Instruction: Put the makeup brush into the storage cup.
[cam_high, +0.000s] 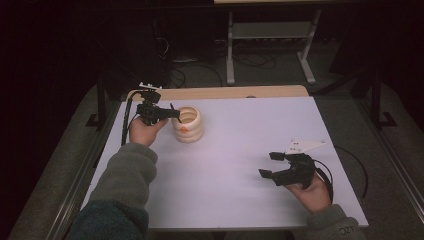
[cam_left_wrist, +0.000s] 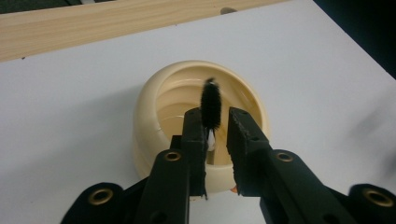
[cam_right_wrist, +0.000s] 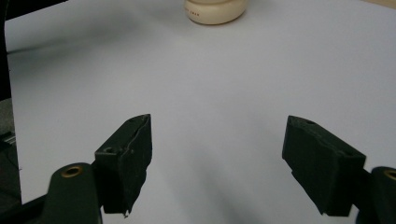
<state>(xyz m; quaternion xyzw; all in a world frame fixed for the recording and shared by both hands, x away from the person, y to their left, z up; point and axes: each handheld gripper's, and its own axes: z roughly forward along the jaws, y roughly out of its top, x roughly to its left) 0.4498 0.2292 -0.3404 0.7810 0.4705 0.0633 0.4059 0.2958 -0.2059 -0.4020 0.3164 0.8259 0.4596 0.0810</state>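
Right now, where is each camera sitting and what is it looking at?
High view: sits above the person's side, looking forward and down on the white table; both forearms, hands and tongs show.
Left gripper view: rides the left tongs, looking down into the cream pot; a black brush stands between its two black jaws.
Right gripper view: rides the right tongs, facing across the bare table toward the pot; its jaws stand wide apart.
Shared: the pot shows in all three views.
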